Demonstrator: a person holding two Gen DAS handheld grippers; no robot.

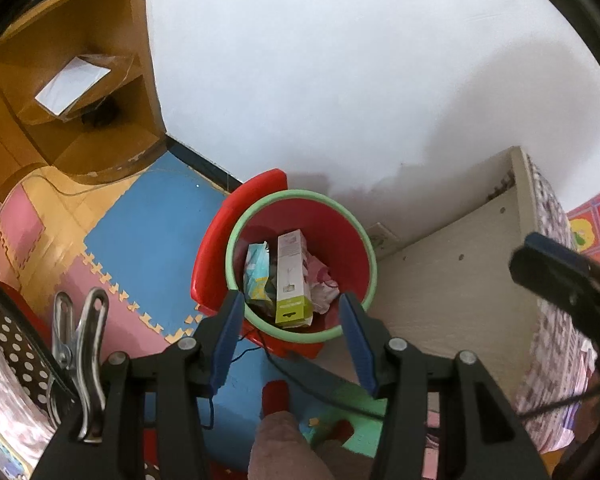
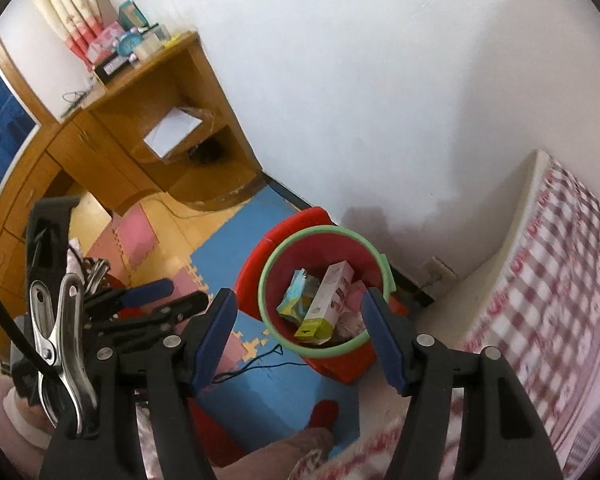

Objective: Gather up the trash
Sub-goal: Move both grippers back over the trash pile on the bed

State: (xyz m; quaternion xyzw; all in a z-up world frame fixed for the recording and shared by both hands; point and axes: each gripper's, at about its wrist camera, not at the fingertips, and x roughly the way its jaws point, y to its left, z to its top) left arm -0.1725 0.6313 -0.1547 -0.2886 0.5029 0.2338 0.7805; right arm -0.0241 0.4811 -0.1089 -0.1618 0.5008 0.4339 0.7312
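Trash [image 1: 294, 280], boxes and crumpled wrappers, lies inside a red bin [image 1: 352, 240] on the floor by the wall, below the left gripper [image 1: 292, 340], jaws parted and empty. Right wrist view: the right gripper [image 2: 298, 336] hangs spread wide, empty, above it.

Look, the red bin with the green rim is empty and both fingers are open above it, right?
Not quite. The red bin is not empty: a tall white box with a green end, a light blue packet and crumpled pink wrapping lie inside, as the left wrist view shows. Both sets of fingers are indeed open.
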